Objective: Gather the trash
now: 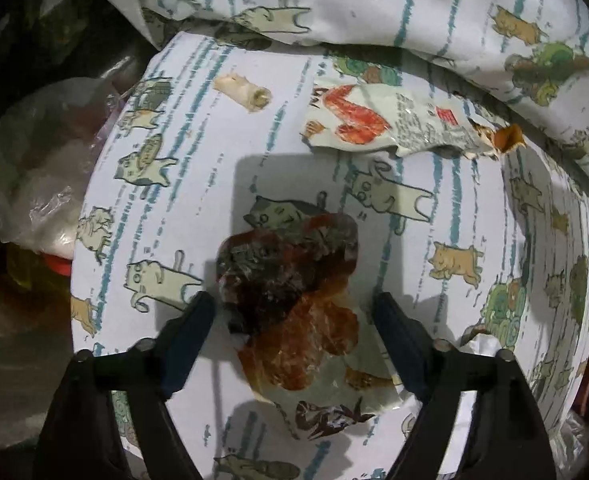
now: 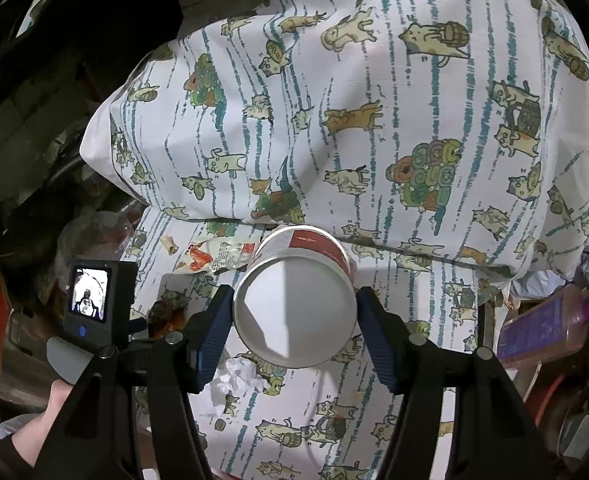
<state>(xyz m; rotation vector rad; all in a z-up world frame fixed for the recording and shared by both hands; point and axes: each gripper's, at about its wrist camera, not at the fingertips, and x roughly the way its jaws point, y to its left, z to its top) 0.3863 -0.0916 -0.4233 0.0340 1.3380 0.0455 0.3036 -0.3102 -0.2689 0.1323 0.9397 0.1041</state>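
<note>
On the cat-print sheet lies a crumpled brown and red plastic wrapper. My left gripper points down over it, open, one finger on each side and the pads not pressing on it. Farther off lie a torn white and red snack wrapper and a small rolled paper scrap. In the right wrist view my right gripper is shut on a white paper cup with red print, its bottom facing the camera. A crumpled white tissue lies under it.
A bulky fold of the same cat-print bedding rises behind the trash. A clear plastic bag sits off the sheet's left edge. A pink bottle lies at the right. A person's hand holds the left tool, whose small screen glows.
</note>
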